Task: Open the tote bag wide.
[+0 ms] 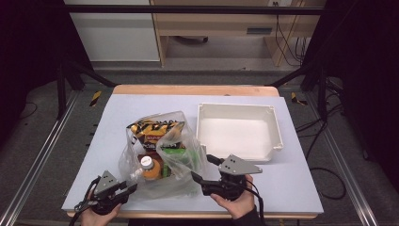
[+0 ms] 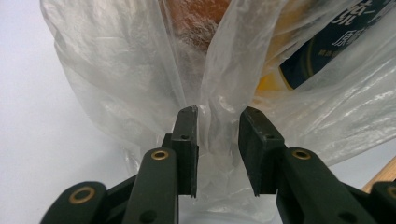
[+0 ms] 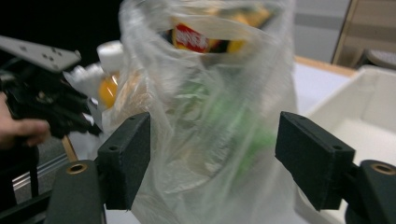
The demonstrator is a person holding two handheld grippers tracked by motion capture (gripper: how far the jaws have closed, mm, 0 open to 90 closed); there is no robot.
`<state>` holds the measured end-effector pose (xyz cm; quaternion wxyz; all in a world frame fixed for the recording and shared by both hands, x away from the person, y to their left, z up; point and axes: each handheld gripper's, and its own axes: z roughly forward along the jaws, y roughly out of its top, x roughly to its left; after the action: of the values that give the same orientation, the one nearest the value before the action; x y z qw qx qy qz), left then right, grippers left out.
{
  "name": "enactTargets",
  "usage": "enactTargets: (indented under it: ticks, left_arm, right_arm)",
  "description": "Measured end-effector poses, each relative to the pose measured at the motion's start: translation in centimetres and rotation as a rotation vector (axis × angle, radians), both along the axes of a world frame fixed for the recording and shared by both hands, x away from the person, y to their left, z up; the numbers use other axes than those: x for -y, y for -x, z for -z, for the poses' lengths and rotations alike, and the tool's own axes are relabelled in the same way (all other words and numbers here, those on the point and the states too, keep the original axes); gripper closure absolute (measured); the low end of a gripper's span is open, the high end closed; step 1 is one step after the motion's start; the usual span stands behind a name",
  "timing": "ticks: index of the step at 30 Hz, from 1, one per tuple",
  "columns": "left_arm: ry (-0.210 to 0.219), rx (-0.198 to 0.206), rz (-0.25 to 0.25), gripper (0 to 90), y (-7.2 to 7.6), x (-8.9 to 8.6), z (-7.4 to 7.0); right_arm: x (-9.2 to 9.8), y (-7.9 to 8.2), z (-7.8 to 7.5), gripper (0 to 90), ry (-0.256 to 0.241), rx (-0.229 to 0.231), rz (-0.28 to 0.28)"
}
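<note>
A: Where's the plastic bag [image 1: 162,155]?

B: On the tabletop [image 1: 301,179], left of the white tray [image 1: 237,129], with a chip packet [image 1: 153,132] and an orange bottle [image 1: 151,168] inside.

A: And the fingers?

B: The left gripper [image 2: 217,122] stands slightly apart around a gathered fold; the right gripper [image 3: 212,158] gapes wide beside the bag. Close the left on that fold first (thin film slips), then pinch the opposite edge.

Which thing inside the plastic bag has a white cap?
The orange bottle, near the bag's front by the left hand-held gripper. The chip packet and green packet have no cap.
</note>
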<state>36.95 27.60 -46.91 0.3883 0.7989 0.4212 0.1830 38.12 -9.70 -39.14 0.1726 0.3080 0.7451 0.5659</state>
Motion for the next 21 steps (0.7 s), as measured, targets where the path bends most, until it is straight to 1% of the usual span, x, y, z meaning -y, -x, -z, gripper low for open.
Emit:
enactTargets:
  ticks: [1,2,4,5,6,7,8,9,10,11,12,13,14,15,16,17,18,19,20,21]
  left_arm:
    - [-0.007,-0.001,-0.001,67.3,0.0,0.0,0.0]
    - [-0.007,-0.001,-0.001,67.3,0.0,0.0,0.0]
    - [-0.006,-0.004,-0.002,67.2,-0.1,0.0,0.1]
    - [-0.007,-0.004,-0.003,67.1,-0.1,0.0,0.1]
    - [-0.007,-0.004,-0.003,67.1,-0.1,0.0,0.1]
    - [-0.008,-0.004,-0.003,66.9,-0.1,0.0,0.1]
    - [-0.008,-0.005,-0.004,66.9,-0.1,0.0,0.1]
    - [-0.011,-0.002,-0.003,66.6,0.0,0.0,0.0]
    - [-0.011,-0.002,-0.003,66.2,0.0,0.0,0.0]
    - [-0.005,0.0,-0.004,65.5,0.0,-0.1,0.0]
    - [-0.005,0.0,-0.004,65.1,0.0,-0.1,0.0]
    - [-0.009,0.004,-0.003,64.1,0.0,-0.1,-0.1]
    - [-0.006,0.009,-0.009,64.1,0.0,-0.2,-0.2]
    - [0.015,0.024,-0.015,60.5,0.1,-0.4,-0.5]
    - [0.015,0.024,-0.015,57.9,0.1,-0.4,-0.5]
    - [0.044,0.04,-0.021,54.7,0.3,-0.8,-1.0]
    - [0.044,0.04,-0.021,52.8,0.3,-0.8,-1.0]
    - [0.066,0.052,-0.022,50.5,0.4,-1.1,-1.3]
    - [0.095,0.069,-0.028,50.5,0.6,-1.4,-1.7]
    - [0.118,0.105,-0.044,46.2,1.0,-1.8,-2.6]
  right_arm:
    - [-0.8,-0.1,-0.8,25.1,-0.009,0.019,-0.012]
    - [-0.8,-0.1,-0.8,25.1,-0.009,0.019,-0.012]
    - [-1.5,-0.1,-1.4,24.1,-0.014,0.033,-0.021]
    - [-2.0,-0.1,-1.9,24.6,-0.025,0.047,-0.03]
    - [-2.0,-0.1,-1.9,24.6,-0.025,0.047,-0.03]
    - [-2.6,-0.1,-2.2,26.3,-0.027,0.052,-0.043]
    - [-2.6,-0.1,-2.2,26.3,-0.027,0.052,-0.043]
    - [-3.4,-0.4,-2.4,34.9,-0.019,0.06,-0.07]
    - [-3.4,-0.4,-2.4,34.9,-0.019,0.06,-0.07]
    - [-4.4,-0.8,-2.1,45.3,0.035,0.05,-0.091]
    - [-4.4,-0.8,-2.1,45.3,0.035,0.05,-0.091]
    - [-4.9,-1.2,-1.4,61.5,0.107,0.035,-0.097]
    - [-4.9,-1.2,-1.4,61.5,0.107,0.035,-0.097]
    - [-4.8,-1.6,-0.8,76.4,0.146,0.008,-0.098]
    - [-4.8,-1.6,-0.8,76.4,0.146,0.008,-0.098]
    - [-4.3,-1.8,-0.3,85.4,0.144,-0.021,-0.101]
    - [-4.3,-1.8,-0.3,85.4,0.144,-0.021,-0.101]
    - [-3.8,-1.9,0.1,88.3,0.137,-0.038,-0.093]
    - [-3.8,-1.9,0.1,88.3,0.137,-0.038,-0.093]
    - [-3.5,-1.9,0.3,88.7,0.132,-0.046,-0.085]
